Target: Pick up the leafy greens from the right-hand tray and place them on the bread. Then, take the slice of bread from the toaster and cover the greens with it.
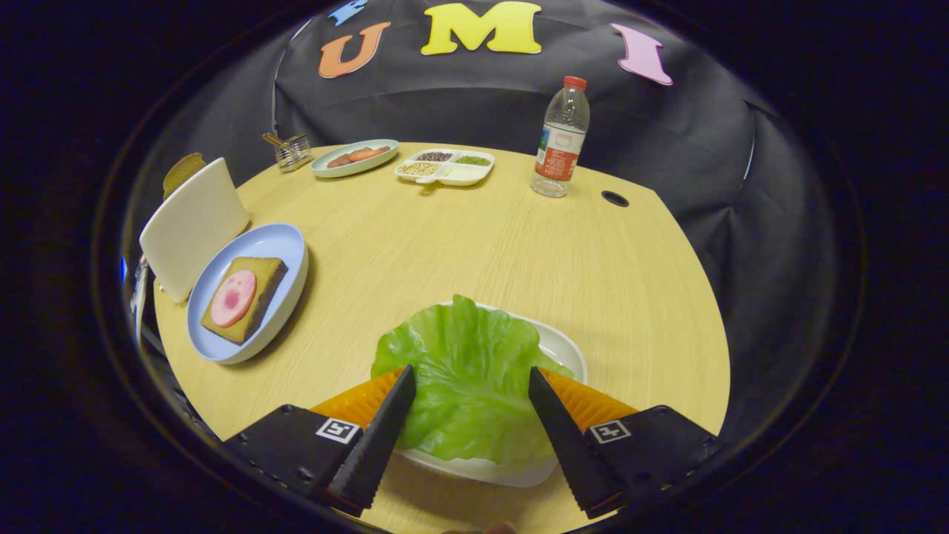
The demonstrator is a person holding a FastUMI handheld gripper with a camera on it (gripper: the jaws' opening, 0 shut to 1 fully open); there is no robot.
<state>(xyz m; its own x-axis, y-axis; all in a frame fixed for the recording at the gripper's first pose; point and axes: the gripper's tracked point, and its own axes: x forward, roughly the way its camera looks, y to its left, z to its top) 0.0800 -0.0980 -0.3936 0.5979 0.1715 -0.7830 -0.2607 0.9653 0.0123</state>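
Note:
A green lettuce leaf [467, 371] lies on a white tray [565, 348] at the near side of the round wooden table. My gripper [471, 378] is open, its two fingers standing on either side of the leaf with a wide gap, not pressing on it. To the left of the fingers, a blue plate [285, 248] holds a brown slice of bread [261, 285] with a pink round of meat [233, 298] on top. Beyond that plate stands a white toaster [194, 222] with a brown bread slice [183, 170] poking out of its top.
At the far side of the table are a clear water bottle [561, 141] with a red cap, a white divided dish [445, 168] of grains, a pale green plate [354, 158] of food and a small glass holder [291, 150]. A dark cable hole [614, 198] sits near the bottle.

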